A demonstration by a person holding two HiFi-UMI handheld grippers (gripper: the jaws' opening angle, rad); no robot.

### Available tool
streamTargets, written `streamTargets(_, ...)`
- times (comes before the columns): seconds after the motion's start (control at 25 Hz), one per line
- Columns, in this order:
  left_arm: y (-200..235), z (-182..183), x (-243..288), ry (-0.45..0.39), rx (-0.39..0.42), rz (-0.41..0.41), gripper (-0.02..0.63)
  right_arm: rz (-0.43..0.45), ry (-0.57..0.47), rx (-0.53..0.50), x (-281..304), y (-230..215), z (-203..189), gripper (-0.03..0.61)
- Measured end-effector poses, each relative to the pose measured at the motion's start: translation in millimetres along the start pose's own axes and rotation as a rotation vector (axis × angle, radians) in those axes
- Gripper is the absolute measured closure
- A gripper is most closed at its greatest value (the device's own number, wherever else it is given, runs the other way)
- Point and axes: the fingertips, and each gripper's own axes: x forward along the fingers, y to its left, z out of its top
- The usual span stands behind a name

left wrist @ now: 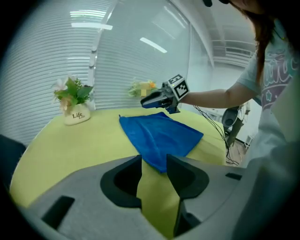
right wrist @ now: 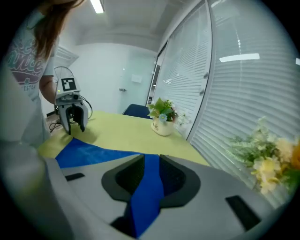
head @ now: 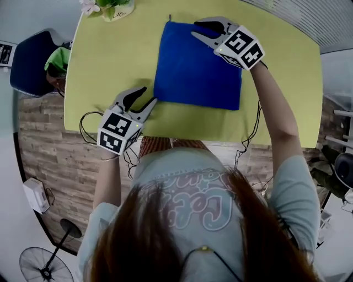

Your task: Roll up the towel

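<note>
**Towel.** The blue towel (head: 196, 66) lies unrolled and flat on the yellow-green table (head: 110, 66). It sits right of the table's centre. Its far edge is close to the table's far edge, and its near edge is set back from the near edge. The left gripper view (left wrist: 159, 136) shows the cloth with a few soft creases and no fold.

**Right gripper.** The right gripper (head: 194, 28) is over the towel's far edge, near the far-right corner, with its tips pointing along that edge. In its own view (right wrist: 151, 161) the jaws stand a narrow gap apart. The blue cloth (right wrist: 89, 152) is visible through that gap, lying below the jaws and not clamped. The left gripper view shows this gripper (left wrist: 145, 104) low over the towel's far corner. Whether it touches the cloth cannot be told.

**Left gripper.** The left gripper (head: 149, 95) is over bare table, just beside the towel's near-left corner, and points toward it. Its own view (left wrist: 153, 164) shows the jaws apart with only the table surface between them. The towel's corner lies just beyond the tips. The right gripper view shows this gripper (right wrist: 76, 129) upright near the table's near edge.

**Surroundings.** A white flower pot (head: 113, 8) stands at the table's far-left corner. A dark blue chair (head: 30, 60) is off the left edge. A floor fan (head: 44, 267) stands on the floor, well away from the table.
</note>
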Motion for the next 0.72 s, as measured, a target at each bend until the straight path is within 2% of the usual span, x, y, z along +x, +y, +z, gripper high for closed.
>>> streamTargets(0.12, -4.4, -4.2, -3.1, 0.017, -0.111, 0.017, 0.454, 0.073, 0.056, -0.007, 44.5, -6.6, -3.4, 0.476)
streamTargets(0.28, -5.7, -10.3, -1.2, 0.025, -0.22, 0.061, 0.454, 0.125, 0.15, -0.027, 90.8, -15.5, -19.3, 0.468)
streamTargets(0.56, -2.0, -20.5, 16.7, 0.059, -0.329, 0.119, 0.454, 0.191, 0.178, 0.048, 132.2, -21.5, -32.3, 0.44)
streamTargets(0.72, -4.1, -32.9, 21.0, 0.103, -0.356, 0.145, 0.454, 0.235, 0.203, 0.014, 131.6, -16.9, -31.7, 0.434)
